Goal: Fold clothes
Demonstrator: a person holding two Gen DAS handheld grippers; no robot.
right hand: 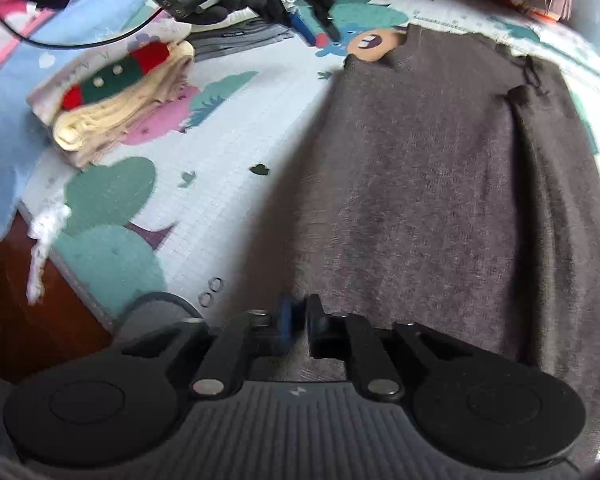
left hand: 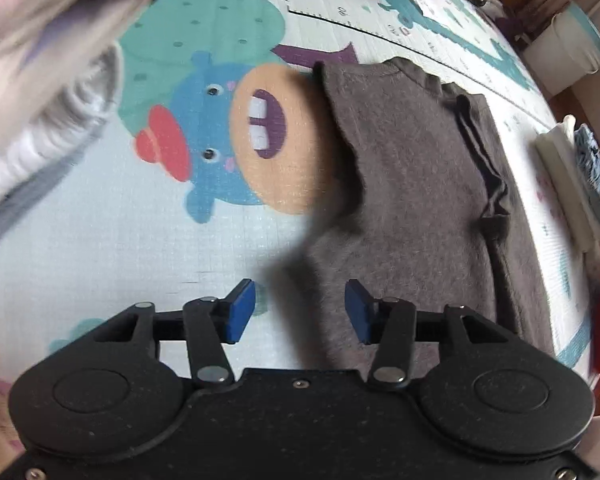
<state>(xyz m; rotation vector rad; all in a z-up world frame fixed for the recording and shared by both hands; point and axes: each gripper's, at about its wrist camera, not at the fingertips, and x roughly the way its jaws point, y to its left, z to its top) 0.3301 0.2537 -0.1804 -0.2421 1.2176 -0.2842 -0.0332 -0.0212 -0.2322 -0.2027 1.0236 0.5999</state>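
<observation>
Currently the dark grey knitted garment [left hand: 416, 184] lies flat on the cartoon-print play mat [left hand: 100, 248], long axis running away from both grippers. Left gripper [left hand: 300, 310] spread, empty, over its left edge; right gripper [right hand: 298, 326] narrowly parted, empty, at the near hem.

I'm looking into a home, likely a child's play area, cartoon-printed foam play mat [left hand: 228, 216] with a blue hippo [left hand: 220, 136] and height ruler [left hand: 380, 32], folded clothes stacks [right hand: 120, 100] around it, dark wooden floor [right hand: 28, 320] at its edge.

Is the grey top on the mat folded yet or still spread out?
Partly folded: the grey top lies flat on the mat, one side edge turned in along its length.
</observation>
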